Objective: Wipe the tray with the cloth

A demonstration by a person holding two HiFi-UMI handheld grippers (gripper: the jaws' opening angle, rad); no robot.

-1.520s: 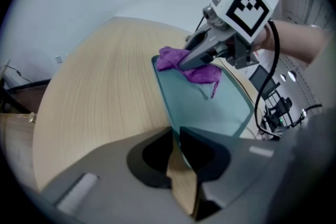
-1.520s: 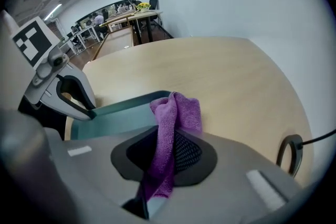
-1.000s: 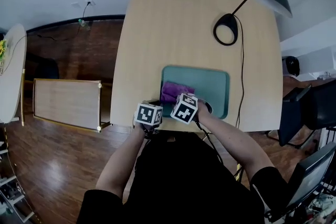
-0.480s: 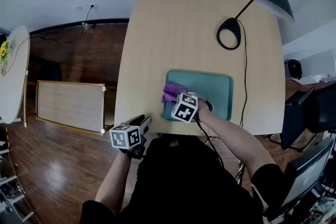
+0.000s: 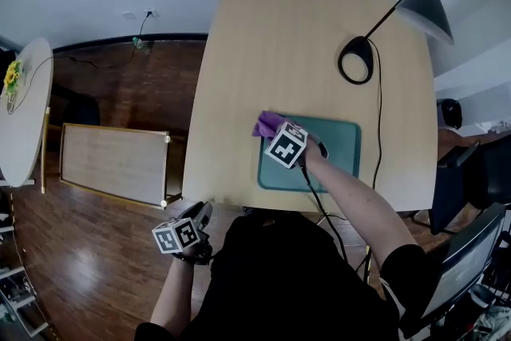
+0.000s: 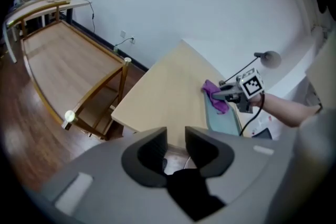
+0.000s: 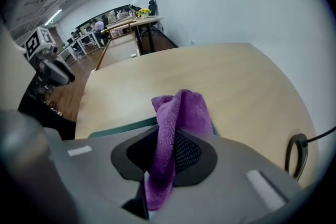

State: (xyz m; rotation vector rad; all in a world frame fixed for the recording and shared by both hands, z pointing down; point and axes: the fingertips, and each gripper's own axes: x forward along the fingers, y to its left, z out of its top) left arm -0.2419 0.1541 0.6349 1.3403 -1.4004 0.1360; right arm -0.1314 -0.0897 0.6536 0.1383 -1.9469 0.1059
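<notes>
Purple microfibre is bunching between the jaws of the right gripper (image 7: 169, 152), which is pinching the cloth (image 7: 178, 113) firmly. One fold is standing up ahead of the jaws and a tail is hanging back between them. In the head view that gripper is hovering at the far-left corner of the teal tray (image 5: 339, 152). The cloth is spilling over that corner's rim, partly on the tray and partly on the wooden table (image 5: 263, 44) just beyond it. Whether the cloth is pressing on the tray's floor I cannot tell.

The coming stroke is turning on one relation: nearly all of the bare tray is lying to the person's right of the cloth and nearer the person. The tray's long axis is running left to right across the person's front. As I am judging it, the wipe is wanting to travel rightward along that axis from the corner, then work back in rows toward the tray's near rim.

The left gripper (image 6: 176, 147) is hanging well apart from the tray, out beyond its near-left corner and past the table's edge. Its jaws have just been closing; they are standing partly apart, with nothing between them. The right hand is plainly the nearer one. The left is too far off to be steadying the tray, so a firm stroke is risking a slide.
</notes>
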